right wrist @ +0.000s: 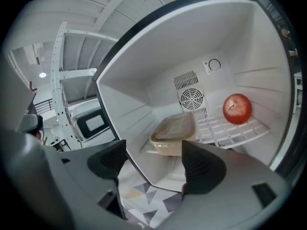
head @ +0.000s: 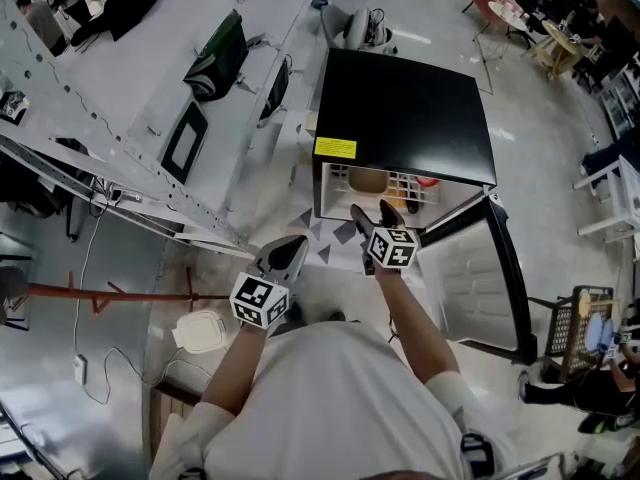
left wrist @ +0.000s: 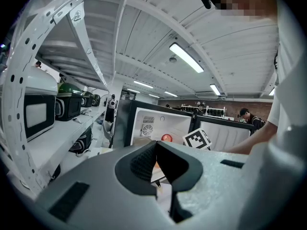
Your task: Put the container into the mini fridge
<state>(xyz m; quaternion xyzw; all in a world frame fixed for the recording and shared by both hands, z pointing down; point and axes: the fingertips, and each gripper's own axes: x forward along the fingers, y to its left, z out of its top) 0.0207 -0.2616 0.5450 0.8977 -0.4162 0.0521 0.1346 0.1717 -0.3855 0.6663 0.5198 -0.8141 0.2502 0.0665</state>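
The container (right wrist: 173, 134) sat inside the mini fridge (head: 400, 108), on the left part of the white wire shelf (right wrist: 230, 131). It was upright with its lid on. A red apple (right wrist: 237, 108) lay on the same shelf to its right, apart from it and closer to the back wall with the small fan (right wrist: 191, 98).

The right gripper (right wrist: 153, 164) hovered just outside the fridge opening and pointed at the container. Its 2 fingers were spread apart with nothing between them, only the fridge floor and the patterned mat (right wrist: 144, 195) below. The head view showed the same: the right gripper (head: 375, 216) was at the mouth of the cabinet, clear of the container (head: 367, 180) and the apple (head: 427, 181).

The left gripper (head: 287, 253) hung lower and to the left, away from the fridge. In its own view the fingers (left wrist: 144, 163) met at the tips and gripped nothing.

Judging by this, the placing step was finished: the container rested on the shelf and neither gripper touched it. What seemed to remain was closing up. The door (head: 470, 278) stood wide open on the right side. The next move would likely call for drawing the right gripper back from the opening. It would then go round to the door's outer face and push it shut without knocking the shelf's contents.
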